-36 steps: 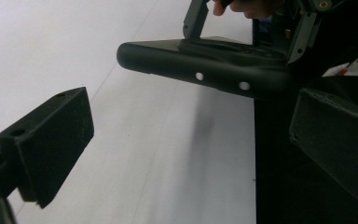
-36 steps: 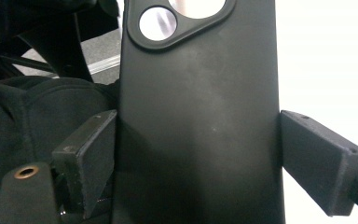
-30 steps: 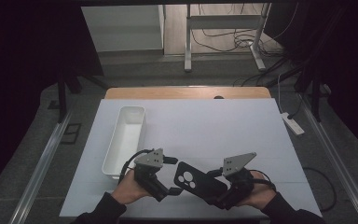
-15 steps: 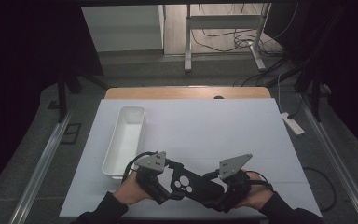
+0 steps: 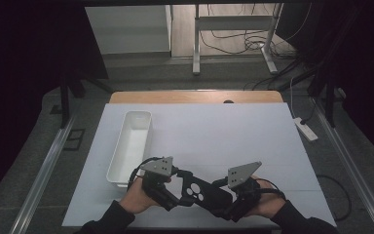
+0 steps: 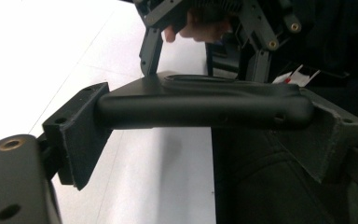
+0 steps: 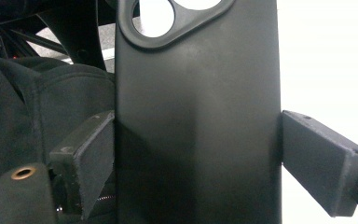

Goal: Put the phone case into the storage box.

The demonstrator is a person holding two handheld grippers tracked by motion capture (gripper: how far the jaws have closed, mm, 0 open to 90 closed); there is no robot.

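Gripping now from both ends: phone case [image 5: 199, 187], newly taken by left claw [image 5: 168, 187], right claw [image 5: 233, 202] clamped opposite; handover likely.

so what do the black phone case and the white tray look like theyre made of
The phone case looks like matte soft plastic or silicone: dull, even black with rounded edges and a moulded camera cutout, no gloss. Which of the two, the look leaves open. The white tray looks like rigid moulded plastic: smooth, uniform white walls with a rolled rim and a faint sheen.
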